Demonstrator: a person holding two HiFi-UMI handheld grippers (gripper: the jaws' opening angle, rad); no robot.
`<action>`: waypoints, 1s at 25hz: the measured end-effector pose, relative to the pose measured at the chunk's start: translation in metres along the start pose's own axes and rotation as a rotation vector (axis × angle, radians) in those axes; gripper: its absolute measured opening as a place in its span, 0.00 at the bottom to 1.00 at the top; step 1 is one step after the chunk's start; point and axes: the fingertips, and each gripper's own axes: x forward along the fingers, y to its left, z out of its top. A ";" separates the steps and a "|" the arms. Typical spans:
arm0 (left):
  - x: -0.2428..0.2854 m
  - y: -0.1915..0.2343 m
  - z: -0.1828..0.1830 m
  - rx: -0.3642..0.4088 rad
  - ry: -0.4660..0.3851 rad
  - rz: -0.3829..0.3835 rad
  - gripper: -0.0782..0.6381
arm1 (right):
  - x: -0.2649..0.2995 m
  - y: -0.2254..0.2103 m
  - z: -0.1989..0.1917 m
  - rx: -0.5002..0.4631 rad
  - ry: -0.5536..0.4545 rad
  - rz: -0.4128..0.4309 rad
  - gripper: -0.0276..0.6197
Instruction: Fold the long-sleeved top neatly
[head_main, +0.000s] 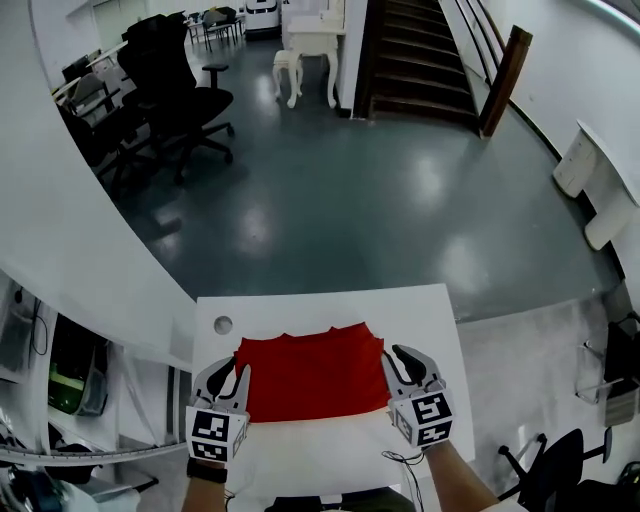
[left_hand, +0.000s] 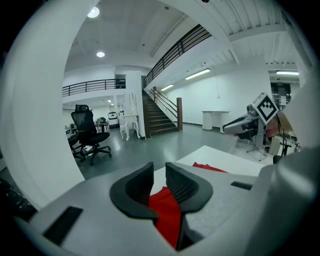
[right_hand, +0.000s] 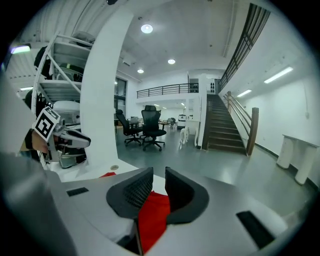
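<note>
**Tongs on both sides: left tongs (head_main: 228, 375) and right tongs (head_main: 398, 362) clamp the red top (head_main: 310, 370)**

Here's the picture: the left gripper view shows red cloth squeezed between the ribbed pads (left_hand: 182, 182), running down out of the jaws, and the right gripper view shows the same thing, a red fold pinched tight and hanging below. So both tongs are closed on fabric, nothing loose.

In the head view the top sits in the middle of the white surface (head_main: 330, 305), spread flat, with its far edge toward the open floor. The tongs hold its two sides at the end nearest the person, level with each other and set well apart. That looks deliberate: it keeps the near edge taut and straight between them, so the cloth can't sag or bunch in the middle.

My read is that a fold is under way, with the near edge to be carried over onto the far part. The matched grips should help the edges land square.
</note>
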 end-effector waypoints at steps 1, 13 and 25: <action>-0.007 -0.004 0.008 0.003 -0.015 -0.005 0.22 | -0.009 0.002 0.006 -0.008 -0.011 0.003 0.18; -0.085 -0.059 0.064 0.013 -0.140 -0.104 0.21 | -0.098 0.041 0.058 -0.061 -0.113 0.045 0.13; -0.132 -0.092 0.075 -0.006 -0.148 -0.145 0.13 | -0.138 0.068 0.079 -0.094 -0.184 0.083 0.07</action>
